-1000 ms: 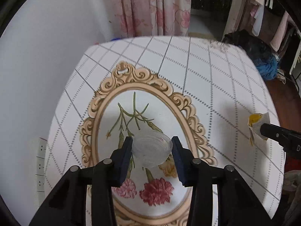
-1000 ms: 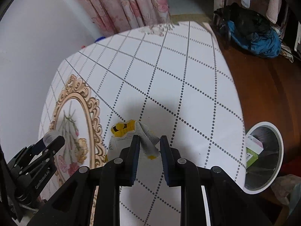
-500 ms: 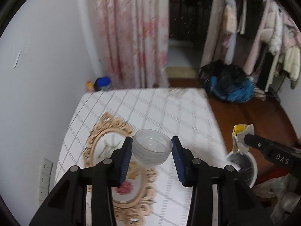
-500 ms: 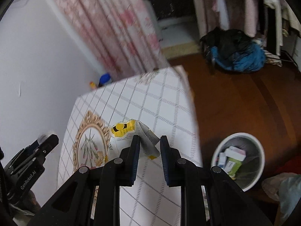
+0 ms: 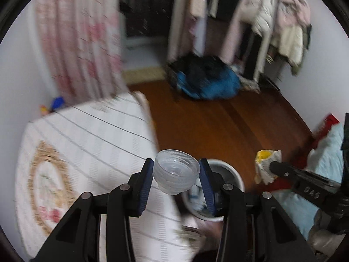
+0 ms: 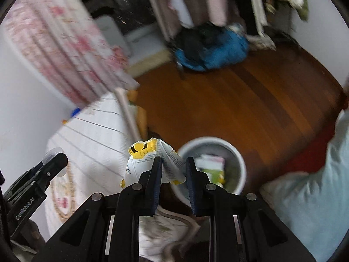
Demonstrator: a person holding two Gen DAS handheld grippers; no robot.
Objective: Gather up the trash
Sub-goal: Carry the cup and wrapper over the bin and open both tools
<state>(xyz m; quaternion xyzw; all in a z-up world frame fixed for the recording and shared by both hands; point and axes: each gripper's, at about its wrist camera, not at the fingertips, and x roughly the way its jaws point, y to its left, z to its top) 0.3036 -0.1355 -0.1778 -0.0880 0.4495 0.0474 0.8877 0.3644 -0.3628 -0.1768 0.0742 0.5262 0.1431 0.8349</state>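
My left gripper (image 5: 175,173) is shut on a clear plastic cup (image 5: 176,174), held in the air above the table's right edge, with the white trash bin (image 5: 234,174) just behind it. A torn yellow and white wrapper (image 6: 152,159) is pinched in my right gripper (image 6: 173,170), which hovers left of the bin (image 6: 240,159). The bin holds several cartons and papers. In the left wrist view the right gripper (image 5: 273,168) appears at the right with the wrapper (image 5: 266,163). In the right wrist view the left gripper (image 6: 55,161) shows at the left, gripping the cup (image 6: 52,154).
The table with its white checked cloth (image 5: 87,142) lies to the left. Brown wooden floor (image 5: 218,126) stretches behind the bin. A blue and black bundle (image 5: 205,83) lies on the floor by hanging clothes (image 5: 272,17). A pink floral curtain (image 5: 80,43) hangs at the left. A light blue sleeve (image 6: 316,196) is at the right.
Both grippers have risen from the table and swung right towards the bin, still holding the cup and the wrapper. The bin is now much closer in both views.
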